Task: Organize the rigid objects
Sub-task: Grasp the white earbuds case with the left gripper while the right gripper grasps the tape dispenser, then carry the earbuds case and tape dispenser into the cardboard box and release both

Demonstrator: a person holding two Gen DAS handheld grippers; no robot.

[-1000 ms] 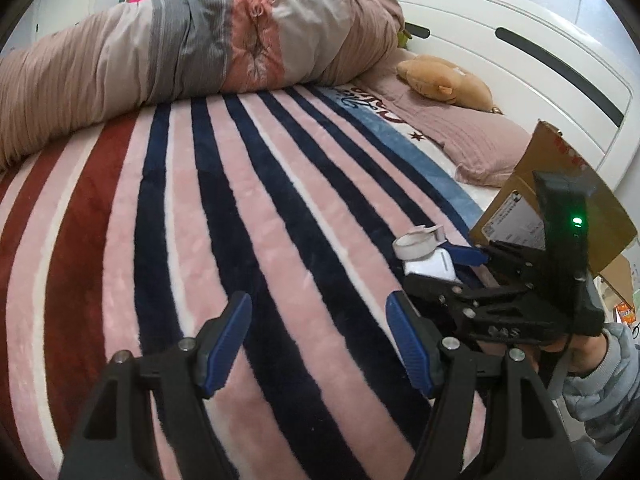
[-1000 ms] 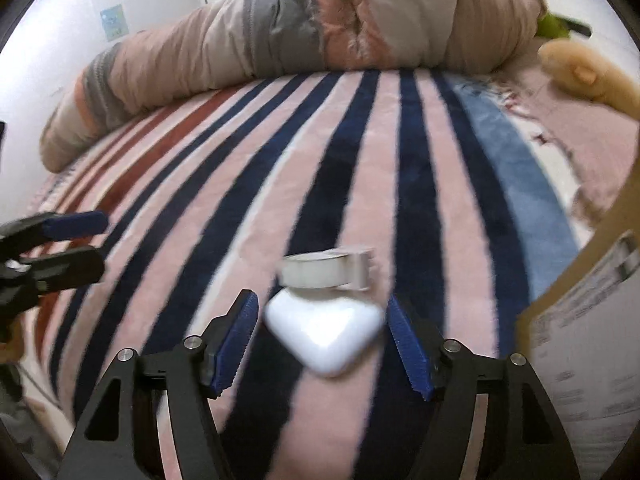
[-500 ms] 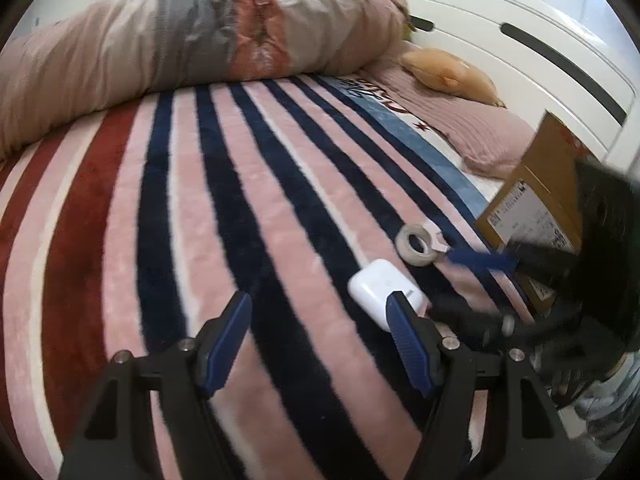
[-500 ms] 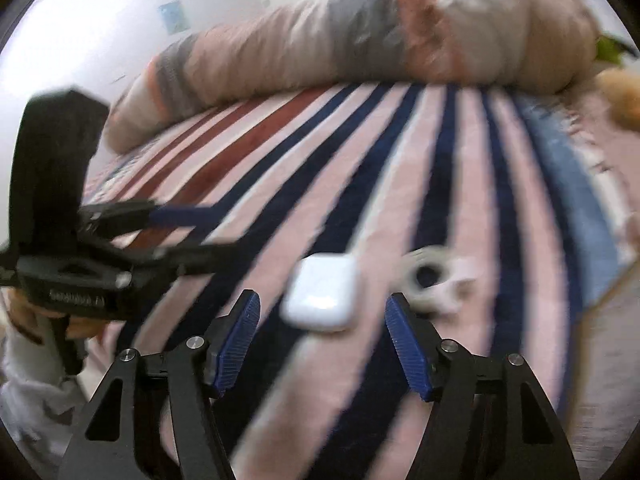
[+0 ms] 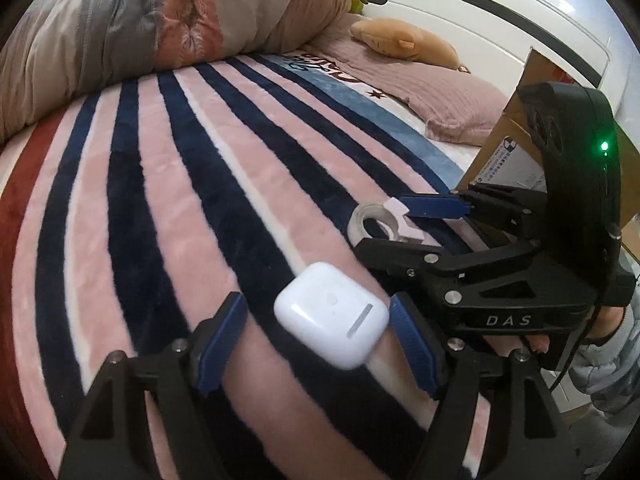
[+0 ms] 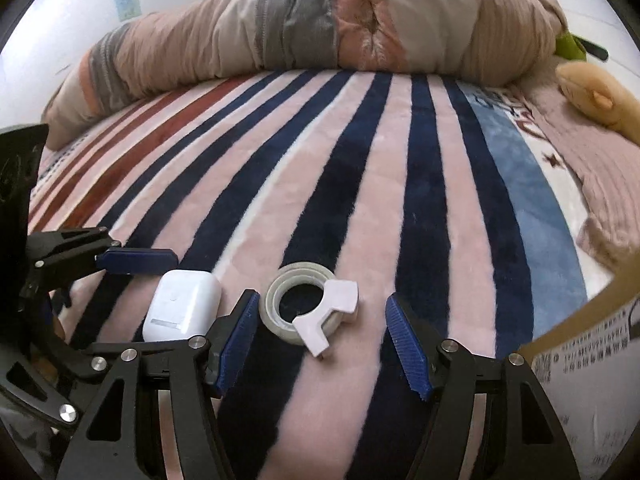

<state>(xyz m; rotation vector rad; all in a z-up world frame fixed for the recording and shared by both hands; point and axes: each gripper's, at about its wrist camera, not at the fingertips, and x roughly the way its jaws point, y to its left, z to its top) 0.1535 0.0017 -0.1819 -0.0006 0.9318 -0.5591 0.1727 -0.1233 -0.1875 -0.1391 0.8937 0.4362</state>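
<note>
On the striped blanket [image 6: 360, 184]:
Earbud case [image 5: 332, 320]: lying between the left claw's [image 5: 320, 340] spread fingers.
Tape roll [image 6: 304, 304]: flat beside the case, between the right claw's [image 6: 324, 344] spread fingers, untouched.

Striped plush blanket [image 5: 168, 208] spread across the bed, in pink, navy, white and dark red bands, with a pale blue band near the pillow. Rolled quilt [image 6: 304, 28] in beige, grey and salmon lying along the far edge. Mauve pillow [image 5: 436, 92] at the head end, tan plush toy [image 5: 404, 42] resting on top. White headboard [image 5: 492, 20] behind. Cardboard box [image 6: 592, 336] with a printed label standing at the near side of the blanket. Something green [image 6: 570, 46] tucked between quilt and toy.
</note>
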